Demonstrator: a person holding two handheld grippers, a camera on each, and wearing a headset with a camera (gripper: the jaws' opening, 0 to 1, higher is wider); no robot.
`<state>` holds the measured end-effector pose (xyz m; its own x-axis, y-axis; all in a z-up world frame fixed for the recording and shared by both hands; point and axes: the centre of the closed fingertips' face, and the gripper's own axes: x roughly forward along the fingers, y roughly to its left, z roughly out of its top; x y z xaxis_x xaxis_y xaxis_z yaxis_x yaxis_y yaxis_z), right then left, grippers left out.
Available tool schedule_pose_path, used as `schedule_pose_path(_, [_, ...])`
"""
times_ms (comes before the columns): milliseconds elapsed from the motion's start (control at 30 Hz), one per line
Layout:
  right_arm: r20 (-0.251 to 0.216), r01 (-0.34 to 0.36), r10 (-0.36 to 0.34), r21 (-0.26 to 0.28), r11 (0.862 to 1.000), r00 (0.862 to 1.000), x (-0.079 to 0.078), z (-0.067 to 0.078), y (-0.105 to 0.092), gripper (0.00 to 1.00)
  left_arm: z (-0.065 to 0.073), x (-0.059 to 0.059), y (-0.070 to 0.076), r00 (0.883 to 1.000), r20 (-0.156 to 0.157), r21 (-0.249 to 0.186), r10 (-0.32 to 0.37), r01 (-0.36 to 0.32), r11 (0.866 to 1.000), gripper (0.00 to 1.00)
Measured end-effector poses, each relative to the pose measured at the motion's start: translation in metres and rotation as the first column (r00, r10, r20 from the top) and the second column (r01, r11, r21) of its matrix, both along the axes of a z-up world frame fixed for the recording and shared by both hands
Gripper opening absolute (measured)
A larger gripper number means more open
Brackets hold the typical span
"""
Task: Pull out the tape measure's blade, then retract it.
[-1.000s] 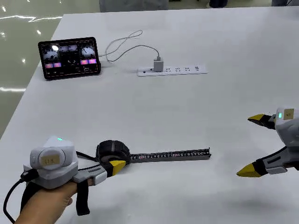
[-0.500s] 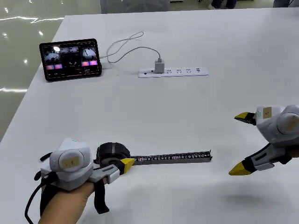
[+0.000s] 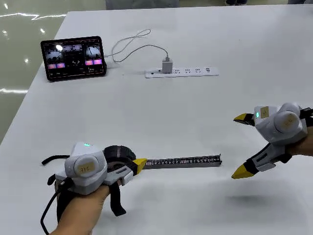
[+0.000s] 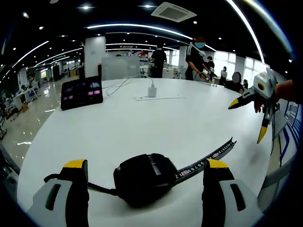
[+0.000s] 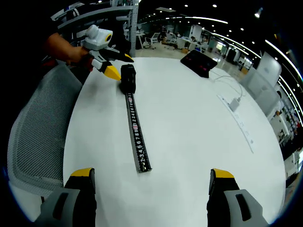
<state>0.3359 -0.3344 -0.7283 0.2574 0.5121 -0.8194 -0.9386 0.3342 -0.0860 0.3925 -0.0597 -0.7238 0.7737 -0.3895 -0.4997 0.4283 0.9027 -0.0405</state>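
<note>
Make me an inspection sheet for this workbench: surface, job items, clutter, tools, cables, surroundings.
Surface: white table, no spills seen.
Job's things: tape measure lying on the table, blade pulled out flat.
Clutter: lit tablet; power strip with charger.
Grippers: left tool open, jaws either side of the tape measure; right tool open, apart from the blade's end.
Cables: white cable from charger to tablet.
Surroundings: mesh chair; people beyond the table.

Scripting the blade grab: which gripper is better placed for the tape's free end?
Right, probably. The right gripper hangs open just off the tip of the black numbered blade; the left gripper straddles the round black case.
</note>
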Motion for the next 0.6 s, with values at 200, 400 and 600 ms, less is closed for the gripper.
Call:
schedule_pose_path(200, [-0.023,-0.045,0.045,-0.011,0.999,0.999,0.004,-0.012,0.011,0.99,-0.007,0.003,-0.002,0.999,0.033,0.011,0.000,0.000,1.000,0.99])
schedule_pose_path(400, [-0.088,-0.084,0.079,-0.059,0.995,0.993,0.005,-0.033,0.016,0.99,-0.015,0.001,0.000,1.000,0.017,-0.003,0.026,-0.026,1.000,0.99])
schedule_pose_path(600, [-0.119,-0.103,0.092,-0.088,0.991,0.989,0.006,-0.046,0.018,0.97,-0.017,0.001,0.001,0.999,0.018,-0.006,0.040,-0.040,0.999,0.99])
